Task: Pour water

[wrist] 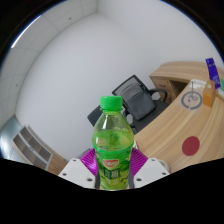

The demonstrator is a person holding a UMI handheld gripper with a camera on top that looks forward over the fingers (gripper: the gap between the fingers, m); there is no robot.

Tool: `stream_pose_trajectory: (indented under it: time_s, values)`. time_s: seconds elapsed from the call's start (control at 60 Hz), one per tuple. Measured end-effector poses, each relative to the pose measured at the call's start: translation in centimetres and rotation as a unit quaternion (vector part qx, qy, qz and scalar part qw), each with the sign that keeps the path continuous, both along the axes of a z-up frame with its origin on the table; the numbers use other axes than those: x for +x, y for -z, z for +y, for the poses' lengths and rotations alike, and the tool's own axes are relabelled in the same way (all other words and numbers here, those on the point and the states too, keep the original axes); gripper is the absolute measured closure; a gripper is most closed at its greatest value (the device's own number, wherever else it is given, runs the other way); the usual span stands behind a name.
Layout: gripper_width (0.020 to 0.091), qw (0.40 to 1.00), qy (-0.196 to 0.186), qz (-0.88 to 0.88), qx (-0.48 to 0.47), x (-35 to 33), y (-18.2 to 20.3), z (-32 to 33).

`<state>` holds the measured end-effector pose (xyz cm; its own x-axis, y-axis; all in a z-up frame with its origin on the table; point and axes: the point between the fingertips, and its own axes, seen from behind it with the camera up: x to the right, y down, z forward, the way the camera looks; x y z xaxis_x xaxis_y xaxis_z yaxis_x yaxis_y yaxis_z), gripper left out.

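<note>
Gripper view shows a green translucent plastic bottle with a green screw cap standing upright between the two fingers of the gripper. The bottle carries a green label with pale printing on its lower body, and yellow-green liquid fills it up to the shoulder. The magenta pads on the inner faces of the fingers lie against the bottle's lower sides, one at each side, with no gap to be seen, so the tool appears clenched on the bottle. The white finger bodies spread outward below the pads.

Beyond the bottle, a black office chair with armrests stands on the pale floor, close to the curved edge of a light wooden desk. On the desk surface, a round red object lies near the front edge, well apart from the bottle. Farther back on the desk sit a few small items, among them a purple object and a small orange-and-white one; what they are cannot be told. A white wall fills the background behind the chair. Low beside the fingers, a pale cabinet or set of shelves stands against the wall.
</note>
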<state>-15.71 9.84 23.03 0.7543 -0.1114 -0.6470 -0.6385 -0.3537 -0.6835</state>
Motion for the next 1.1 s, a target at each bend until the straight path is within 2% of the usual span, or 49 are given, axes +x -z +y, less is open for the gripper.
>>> stream_pose_trajectory:
  time_s: [0.083,0.233,0.417,0.567,0.7,0.767,0.783,0.817,0.933,1.1]
  values:
    - [0.0719,0.992,-0.006,-0.128,0.021,3.2,-1.3,0.1]
    - [0.0717,0.957,0.031,-0.285,0.051,10.2,-1.7,0.1]
    - [0.0705,0.937,0.057,-0.345,0.018,16.4,4.8,0.1]
    - [0.0704,0.934,0.060,-0.353,-0.009,19.3,10.2,1.0]
    - [0.0705,0.936,0.064,-0.345,-0.013,20.9,13.6,1.7]
    - [0.0679,0.938,0.060,-0.341,-0.024,21.5,15.9,1.4]
    - [0.0649,0.939,0.056,-0.339,-0.030,21.4,16.7,1.1]
    - [0.0665,0.939,0.064,-0.337,0.001,21.5,15.6,1.4]
    - [0.0648,0.948,0.077,-0.310,0.010,21.7,15.9,0.7]
    - [0.0570,0.944,0.067,-0.324,0.000,21.6,16.0,0.9]
